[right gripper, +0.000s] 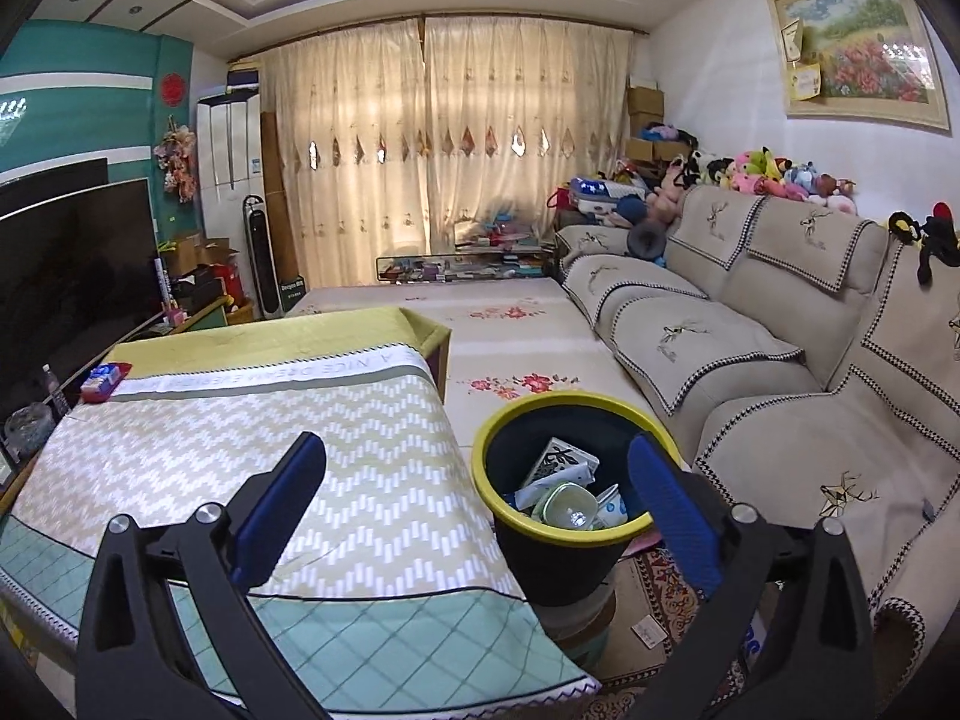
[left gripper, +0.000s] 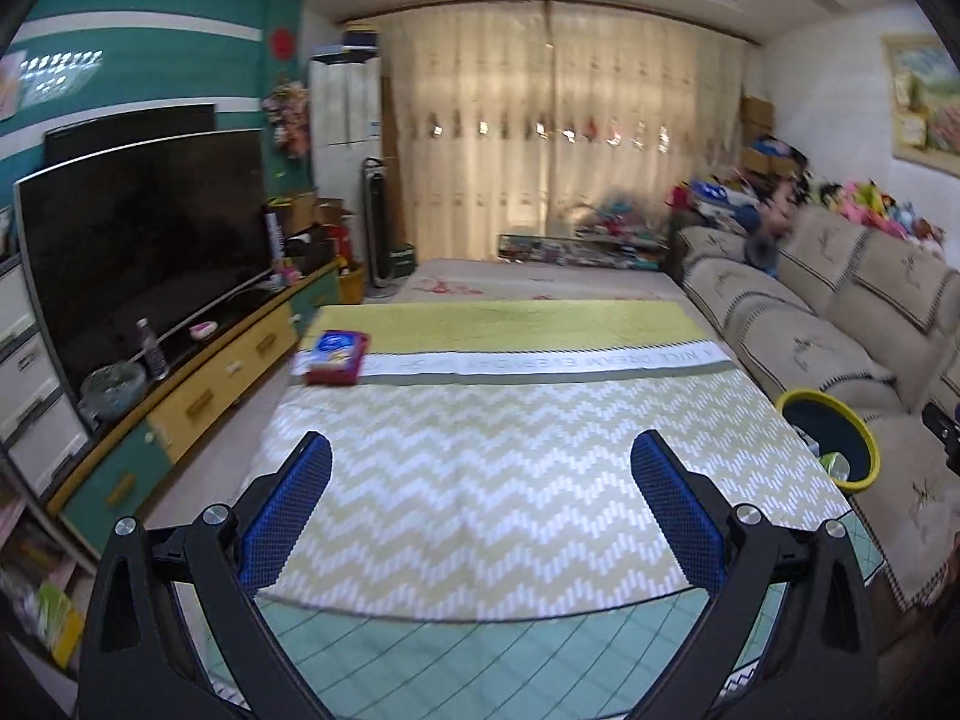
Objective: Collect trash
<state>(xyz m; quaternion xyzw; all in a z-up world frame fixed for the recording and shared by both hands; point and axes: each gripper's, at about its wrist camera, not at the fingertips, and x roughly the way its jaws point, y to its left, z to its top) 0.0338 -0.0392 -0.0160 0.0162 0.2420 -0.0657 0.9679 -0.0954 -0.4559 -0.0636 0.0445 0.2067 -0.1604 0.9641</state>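
A black trash bin with a yellow rim (right gripper: 558,522) stands right of the cloth-covered table (right gripper: 240,438), raised on a stool. It holds a carton, cups and wrappers. It also shows in the left wrist view (left gripper: 831,438) at the table's right edge. A red and blue snack packet (left gripper: 336,357) lies on the table's far left; in the right wrist view it shows too (right gripper: 105,381). My left gripper (left gripper: 480,498) is open and empty over the near table. My right gripper (right gripper: 477,492) is open and empty, above the bin's near rim.
A beige sofa (right gripper: 750,348) runs along the right, with plush toys on its back. A TV (left gripper: 144,240) stands on a yellow and green cabinet (left gripper: 198,396) at left, with a water bottle (left gripper: 153,351). Curtains (left gripper: 540,132) hang behind.
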